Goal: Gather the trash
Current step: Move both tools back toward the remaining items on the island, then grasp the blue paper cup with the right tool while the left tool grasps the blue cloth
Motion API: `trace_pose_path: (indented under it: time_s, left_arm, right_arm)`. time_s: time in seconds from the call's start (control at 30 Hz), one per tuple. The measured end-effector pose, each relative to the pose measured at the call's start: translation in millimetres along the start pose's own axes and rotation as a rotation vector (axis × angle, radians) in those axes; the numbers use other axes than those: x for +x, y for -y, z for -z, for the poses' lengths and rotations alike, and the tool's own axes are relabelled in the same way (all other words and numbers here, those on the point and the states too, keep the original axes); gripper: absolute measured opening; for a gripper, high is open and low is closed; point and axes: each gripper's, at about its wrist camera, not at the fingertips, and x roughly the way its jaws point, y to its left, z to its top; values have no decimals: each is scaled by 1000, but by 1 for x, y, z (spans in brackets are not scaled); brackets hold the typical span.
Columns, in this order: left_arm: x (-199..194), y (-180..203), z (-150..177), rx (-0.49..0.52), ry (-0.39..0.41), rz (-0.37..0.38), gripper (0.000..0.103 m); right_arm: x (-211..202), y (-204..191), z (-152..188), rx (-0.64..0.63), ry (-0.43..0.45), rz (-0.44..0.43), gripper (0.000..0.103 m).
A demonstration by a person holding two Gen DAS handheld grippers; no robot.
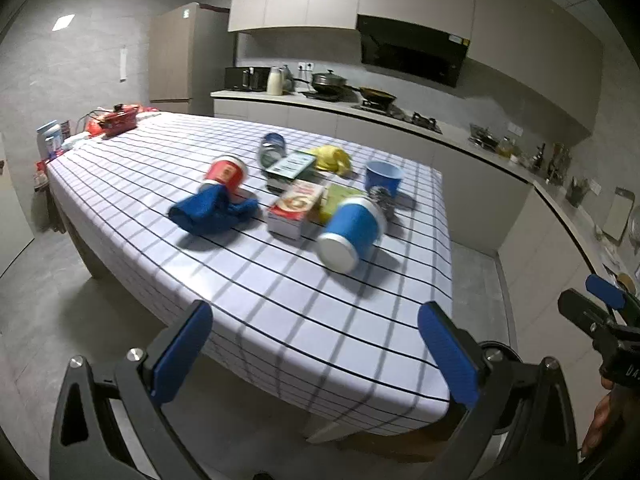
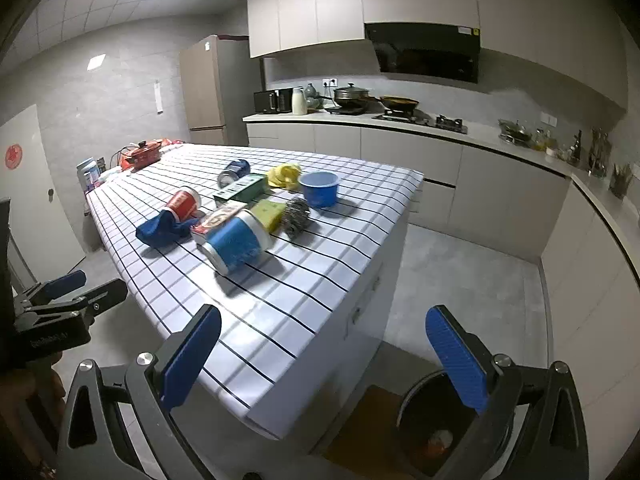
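- The left tool (image 1: 316, 344) is spread wide with nothing between its blue pads, held off the near edge of the desk (image 1: 280, 312), which wears a white cloth with dark grid lines.
- The right tool (image 2: 324, 348) is likewise wide and holds nothing, above the desk's near corner; below it on the floor stands a round black bin (image 2: 436, 432) with something small and orange at its bottom.
- Nearest on the desk, a blue paper cup with white rims (image 1: 352, 232) lies on its side, long axis running toward the left tool, its closed white base facing the camera.
- Just beside it lies a flat red-and-white printed carton (image 1: 296, 210), long axis pointing away along the desk, with a yellow-green sponge (image 2: 269, 213) and a steel wire scourer (image 2: 297, 218) to the right.
- A red paper cup (image 1: 226, 174) lies tipped over, touching a crumpled blue cloth (image 1: 212, 210).
- Farther back: a green box (image 1: 290, 168), a blue tin can on its side (image 1: 273, 148), a crumpled yellow wrapper (image 1: 332, 158).
- A blue plastic bowl (image 2: 319, 188) stands upright; its contents cannot be made out.
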Motion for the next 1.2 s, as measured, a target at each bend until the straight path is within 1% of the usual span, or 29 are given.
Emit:
trace_pose_path:
  time_s: [0.17,0.33,0.7,1.0,1.2]
  left_arm:
    - [5,-24,-7,-12,5,-22,103]
    - [19,-45,-14,-11,-6,-36,103]
    - [49,-96,-32,-18,-17,-55,103]
    - [94,-127,-45,-3,-60,-62,103]
    - [127,-136,-53,10,-82,-50,103]
  right_arm:
    - [14,-26,-9,-17,-3,-23,103]
    - [36,-52,-18,-18,-18,-34,103]
    - [80,-88,-31,-7,-43,-33,103]
    - [140,-115,-36,38,-87,-1,102]
    - [187,-127,-42,81,-140,20,95]
